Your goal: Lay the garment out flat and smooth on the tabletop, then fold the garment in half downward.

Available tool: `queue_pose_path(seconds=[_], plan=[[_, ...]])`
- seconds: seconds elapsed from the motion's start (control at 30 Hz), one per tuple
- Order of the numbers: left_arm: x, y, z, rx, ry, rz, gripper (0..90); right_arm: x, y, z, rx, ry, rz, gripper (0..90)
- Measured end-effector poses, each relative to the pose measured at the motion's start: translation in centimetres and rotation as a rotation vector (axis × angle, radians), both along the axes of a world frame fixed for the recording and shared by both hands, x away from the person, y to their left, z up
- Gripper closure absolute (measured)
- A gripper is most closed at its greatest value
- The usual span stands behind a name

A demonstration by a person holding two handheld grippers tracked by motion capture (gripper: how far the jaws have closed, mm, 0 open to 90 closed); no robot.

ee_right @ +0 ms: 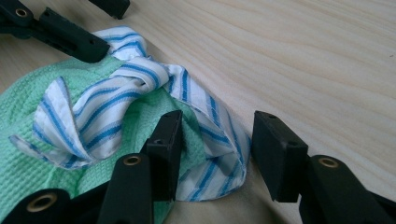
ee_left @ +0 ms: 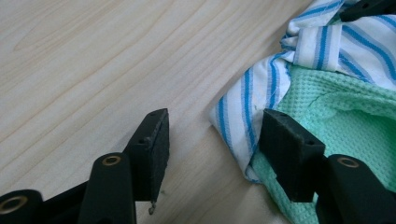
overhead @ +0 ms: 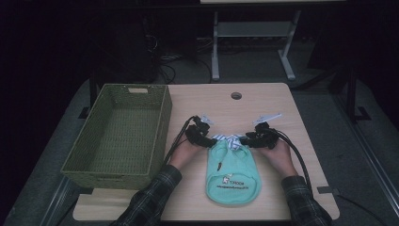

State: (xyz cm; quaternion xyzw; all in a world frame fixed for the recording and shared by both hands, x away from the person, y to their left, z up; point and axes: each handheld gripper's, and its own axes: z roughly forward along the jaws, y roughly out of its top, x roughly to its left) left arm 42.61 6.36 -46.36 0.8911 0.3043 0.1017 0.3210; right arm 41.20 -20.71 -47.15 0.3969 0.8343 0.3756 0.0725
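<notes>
A: Where does the green garment (overhead: 233, 173) lie?

B: Flat on the wooden table (overhead: 263, 101), near the person's edge, its rounded hem toward the person and its blue-and-white striped collar (overhead: 229, 140) at the far end. There is small print near the hem.

A: And the 2 grippers?

B: Both sit at the collar end. The left gripper (overhead: 203, 136) is at the collar's left corner, the right gripper (overhead: 248, 139) at its right corner, each held in a hand (overhead: 184, 154) coming from a plaid sleeve (overhead: 155, 197).

A: Is either claw clamped on cloth?

B: No. In the left gripper view the left gripper's (ee_left: 212, 140) jaws stand moderately wide; the striped corner (ee_left: 243, 121) lies in the gap against 1 pad, and the other pad is over bare wood. In the right gripper view the right gripper's (ee_right: 215, 149) jaws stand apart around a striped fold (ee_right: 219, 140), with 1 pad beside it and the other off it.

A: Anything else around?

B: A green woven basket (overhead: 162, 122) stands on the table's left side, well apart from the garment.
</notes>
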Motion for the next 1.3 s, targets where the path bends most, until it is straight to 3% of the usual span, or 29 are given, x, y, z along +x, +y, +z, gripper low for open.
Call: queue_pose_path(seconds=[0.17, 0.3, 0.6, 0.8, 0.93, 1.3], plan=[[-0.3, 0.0, 0.0, -0.008, -0.003, -0.009, 47.7, -0.3, 0.2, 0.0, -0.032, -0.027, 0.020, 57.3], [-0.4, 0.0, 0.0, -0.009, -0.011, -0.034, 56.0, -0.8, 0.3, -0.1, -0.036, -0.059, 0.037, 66.6], [-1.1, -0.4, 0.1, -0.025, 0.005, -0.062, 81.9, -1.1, 0.4, -0.3, -0.008, -0.042, 0.041, 79.5], [-1.2, -0.2, 0.3, -0.028, 0.015, -0.051, 84.0, -1.2, 0.3, 0.1, 0.002, -0.036, 0.045, 81.5], [-1.3, 0.1, 0.8, -0.053, 0.008, -0.044, 84.0, -1.3, 0.3, 0.4, 0.013, -0.038, 0.041, 81.6], [-2.1, 0.9, 3.3, -0.115, -0.084, -0.025, 84.1, -2.0, 0.2, 3.2, 0.056, -0.107, 0.031, 82.2]])
